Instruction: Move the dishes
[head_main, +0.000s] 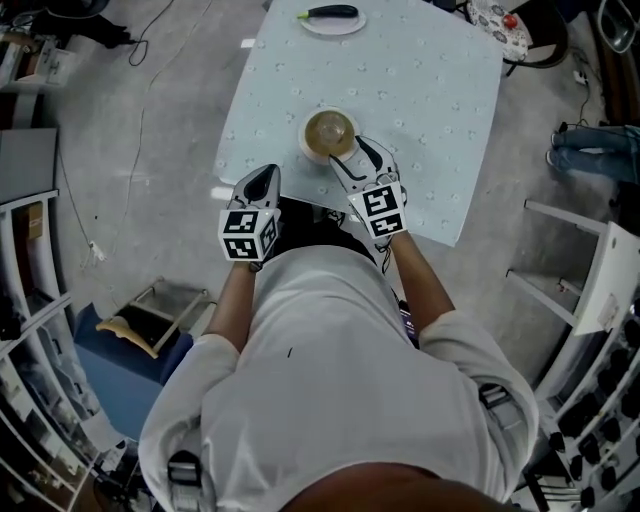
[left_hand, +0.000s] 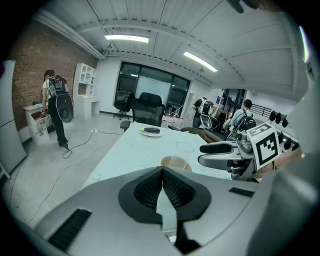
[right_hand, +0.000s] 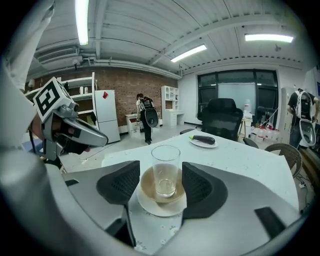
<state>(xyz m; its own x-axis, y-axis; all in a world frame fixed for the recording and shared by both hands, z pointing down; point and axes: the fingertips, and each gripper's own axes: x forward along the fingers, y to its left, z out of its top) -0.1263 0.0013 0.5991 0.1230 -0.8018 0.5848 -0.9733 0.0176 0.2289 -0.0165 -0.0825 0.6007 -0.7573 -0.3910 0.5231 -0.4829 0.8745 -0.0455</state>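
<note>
Looks like the reach-in step. The right gripper (right_hand: 160, 186) has its jaws spread wide, with a stack of dishes sitting right between them: a clear glass (right_hand: 165, 170) standing in a brown bowl (right_hand: 161, 192), which sits on a white saucer (right_hand: 159, 206) near the close edge of the counter (head_main: 420, 90). As far as I can tell the pads aren't touching anything yet; there's a gap on both sides of the glass.

The left gripper (left_hand: 162, 186) has its jaws pressed together with nothing in them. It's hanging off to the left of the stack, with the bowl just past its tips and a bit to the right.

My guess for the next move: decide what to pinch. The glass is loose in the bowl, so squeezing it only lifts the glass, and grabbing the saucer rim risks tipping the whole pile. Go in level and slow.

Far beyond the jaws, at the other end of the counter, there's a plate (right_hand: 203, 141) with an eggplant (right_hand: 202, 139) on it, well apart from the stack. An office chair (right_hand: 221, 117) stands behind that. Nothing's blocking the stack itself.
</note>
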